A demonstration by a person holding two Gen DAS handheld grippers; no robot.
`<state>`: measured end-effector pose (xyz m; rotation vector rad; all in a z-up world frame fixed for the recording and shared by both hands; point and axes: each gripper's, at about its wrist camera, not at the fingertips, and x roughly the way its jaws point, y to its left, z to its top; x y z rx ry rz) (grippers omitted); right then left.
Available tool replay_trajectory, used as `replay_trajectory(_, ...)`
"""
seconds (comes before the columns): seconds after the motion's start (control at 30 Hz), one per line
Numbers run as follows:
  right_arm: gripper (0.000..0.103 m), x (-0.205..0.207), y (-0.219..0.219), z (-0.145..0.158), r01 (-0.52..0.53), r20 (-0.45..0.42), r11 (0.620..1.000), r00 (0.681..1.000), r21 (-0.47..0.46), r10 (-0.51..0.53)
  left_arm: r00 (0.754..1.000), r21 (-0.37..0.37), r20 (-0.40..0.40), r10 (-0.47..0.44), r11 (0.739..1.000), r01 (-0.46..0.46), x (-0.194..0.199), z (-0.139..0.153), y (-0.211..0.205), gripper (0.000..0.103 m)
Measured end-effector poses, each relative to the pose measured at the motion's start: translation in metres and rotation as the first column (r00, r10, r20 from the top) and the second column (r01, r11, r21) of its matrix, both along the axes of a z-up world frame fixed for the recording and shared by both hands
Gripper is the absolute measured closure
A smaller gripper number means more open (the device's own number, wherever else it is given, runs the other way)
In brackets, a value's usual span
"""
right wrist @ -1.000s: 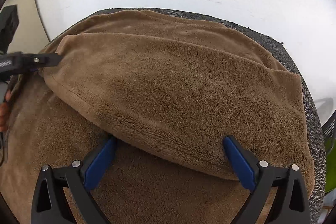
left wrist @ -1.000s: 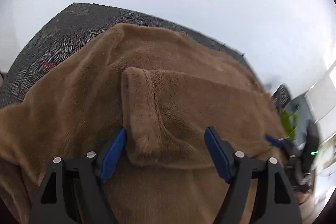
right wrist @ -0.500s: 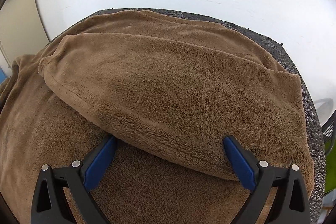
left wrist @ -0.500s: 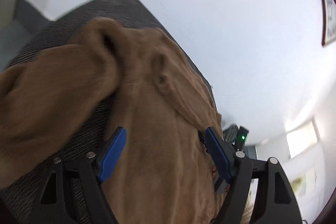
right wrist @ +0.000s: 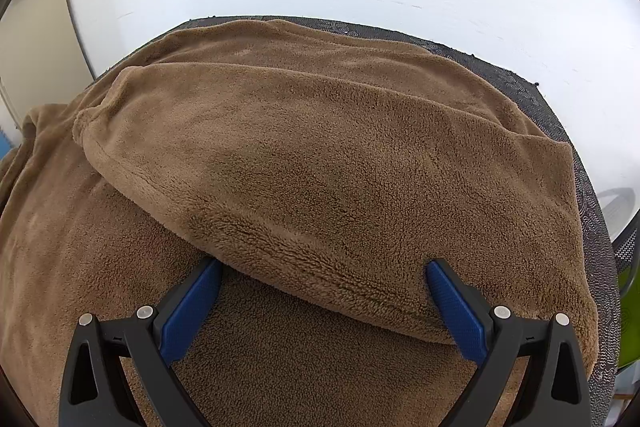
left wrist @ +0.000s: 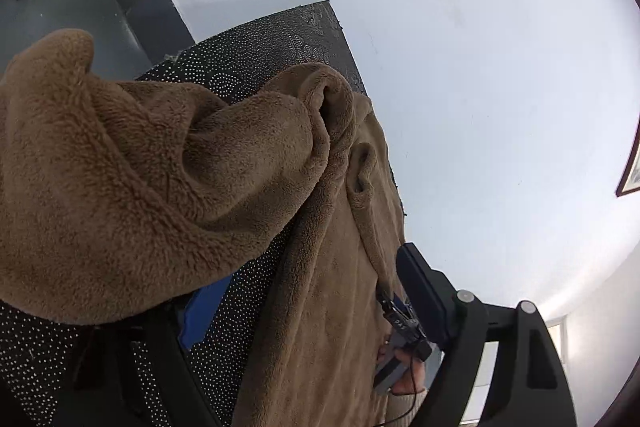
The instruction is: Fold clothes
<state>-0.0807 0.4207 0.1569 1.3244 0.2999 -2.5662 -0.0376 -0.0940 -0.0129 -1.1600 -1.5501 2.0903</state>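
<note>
Left gripper (left wrist: pixel 304 311): jaws wide and opening, rolled to 1 side. Its 2 blue pads hold nothing — the left pad (left wrist: pixel 200 315) sits at 7 o'clock, partly buried under a raised lobe of the brown fleece garment (left wrist: pixel 132 179), and the right pad (left wrist: pixel 420 291) stands at 5 o'clock beside the garment's long edge. Between the pads lie the dotted black table cover (left wrist: pixel 256 267) and a strip of fleece, neither pressed by a pad. A bunched cuff-like fold (left wrist: pixel 332 95) stands at 12 o'clock of the fleece. At 5 o'clock, behind the right pad, a person's hand (left wrist: pixel 404 367) grips the right gripper's handle.

Right gripper (right wrist: pixel 324 291): jaws wide, pointing steeply down, nothing clamped. Its left pad (right wrist: pixel 192 307) at 7 o'clock touches the near hem of the folded upper layer; its right pad (right wrist: pixel 456 307) at 5 o'clock rests against the same hem. The garment (right wrist: pixel 320 155) fills the centre of this view — 2 layers, the upper one folded over the lower. The table cover (right wrist: pixel 560 115) shows only along the rim from 12 to 4 o'clock.
</note>
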Motion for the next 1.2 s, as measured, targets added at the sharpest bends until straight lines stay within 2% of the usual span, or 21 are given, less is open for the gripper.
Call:
replay_trajectory(0.17,0.001,0.0,0.0,0.0,0.0,0.0,1.0,1.0,-0.001,0.0,1.0,0.071,0.006,0.021,0.997,-0.022,0.004,-0.005,-0.009,0.017)
replay_trajectory(0.4,0.001,0.0,0.002,0.0,0.001,-0.001,1.0,1.0,-0.001,-0.001,1.0,0.041,0.017,-0.023,0.999,0.022,0.021,0.004,-0.015,0.017)
replay_trajectory(0.6,0.001,-0.001,0.002,0.0,0.001,-0.001,1.0,1.0,-0.001,-0.001,0.998,0.076,0.045,0.034,0.996,-0.037,0.051,0.003,-0.047,0.017)
replay_trajectory(0.87,0.001,-0.002,0.002,-0.001,0.0,0.0,1.0,1.0,-0.001,0.0,0.996,0.078,0.049,0.073,0.994,-0.077,0.079,0.01,-0.078,0.017)
replay_trajectory(1.1,0.001,-0.001,0.002,-0.001,0.0,-0.001,1.0,1.0,-0.001,0.0,0.997,0.115,0.049,0.056,0.991,-0.062,0.077,0.004,-0.068,0.017)
replay_trajectory(1.2,0.001,0.001,-0.003,0.003,-0.012,-0.015,1.0,1.0,0.009,0.013,0.998,0.135,0.04,0.045,0.99,-0.05,0.075,0.0,-0.081,0.017)
